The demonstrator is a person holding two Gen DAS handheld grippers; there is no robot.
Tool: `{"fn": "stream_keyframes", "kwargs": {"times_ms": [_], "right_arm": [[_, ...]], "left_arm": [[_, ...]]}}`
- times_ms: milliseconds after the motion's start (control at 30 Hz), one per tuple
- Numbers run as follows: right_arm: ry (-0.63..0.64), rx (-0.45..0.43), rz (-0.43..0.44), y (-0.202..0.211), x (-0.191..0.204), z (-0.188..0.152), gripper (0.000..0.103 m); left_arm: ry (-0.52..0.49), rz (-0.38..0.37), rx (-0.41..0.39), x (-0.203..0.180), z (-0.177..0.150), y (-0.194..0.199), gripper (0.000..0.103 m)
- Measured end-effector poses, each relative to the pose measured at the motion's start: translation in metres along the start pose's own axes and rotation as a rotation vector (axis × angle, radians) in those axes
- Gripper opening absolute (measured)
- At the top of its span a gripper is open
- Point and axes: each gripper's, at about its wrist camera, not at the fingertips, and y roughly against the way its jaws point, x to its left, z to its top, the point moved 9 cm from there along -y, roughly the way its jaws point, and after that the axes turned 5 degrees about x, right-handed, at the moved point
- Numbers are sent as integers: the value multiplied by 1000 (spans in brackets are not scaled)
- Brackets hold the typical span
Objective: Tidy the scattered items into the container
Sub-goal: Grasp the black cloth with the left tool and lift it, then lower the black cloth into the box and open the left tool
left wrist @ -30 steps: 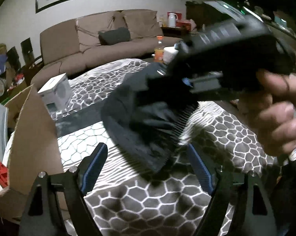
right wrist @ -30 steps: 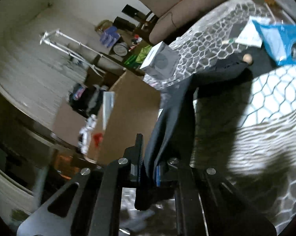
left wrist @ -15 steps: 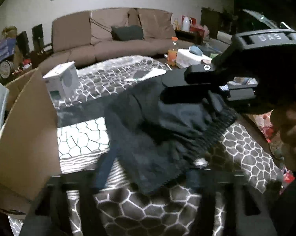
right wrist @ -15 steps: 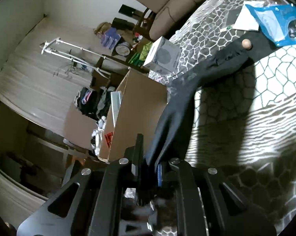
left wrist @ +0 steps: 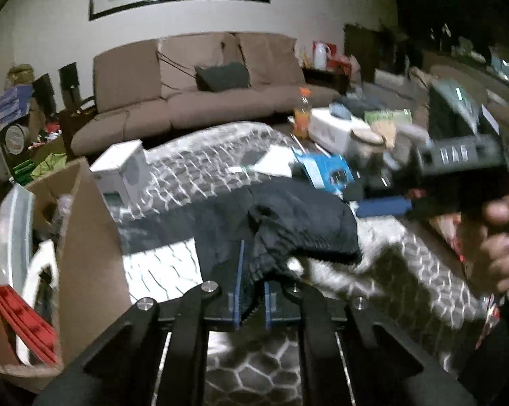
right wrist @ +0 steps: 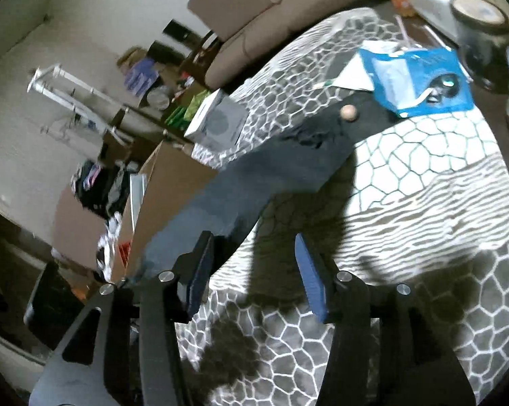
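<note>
Cloth [left wrist: 298, 223], dark navy with a ribbed hem, lies bunched on the patterned bench [left wrist: 406, 287], one end lifted off it. In the right wrist view it stretches as a long strip toward a small round knob [right wrist: 348, 112] near a blue packet [right wrist: 420, 81]. Left of it stands a cardboard box [left wrist: 88, 253], open, holding a red piece [left wrist: 24, 324], white plastic [left wrist: 34, 270] and a clear sheet [left wrist: 12, 237]. Behind sits a white box [left wrist: 122, 169]. The left hand-held gripper [left wrist: 251, 291] is pinching the cloth's hem. The right hand-held gripper [right wrist: 254, 270] is spread, with nothing between its fingers; a hand [left wrist: 501, 240] grips it.
</note>
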Motion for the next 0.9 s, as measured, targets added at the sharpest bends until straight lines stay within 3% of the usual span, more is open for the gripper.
{"fn": "stream_keyframes", "kwargs": {"times_ms": [200, 433, 600, 767, 900], "right_arm": [[-13, -1, 4, 0, -1, 6, 48], [31, 33, 20, -17, 17, 6, 48], [46, 59, 42, -27, 28, 3, 48], [75, 71, 54, -32, 41, -1, 48], [98, 81, 64, -36, 51, -4, 48]], "left_arm": [[86, 28, -72, 42, 40, 25, 7], [87, 108, -170, 77, 89, 76, 7], [61, 282, -309, 106, 137, 137, 7], [94, 415, -470, 146, 161, 212, 7], [80, 510, -501, 175, 176, 239, 7]]}}
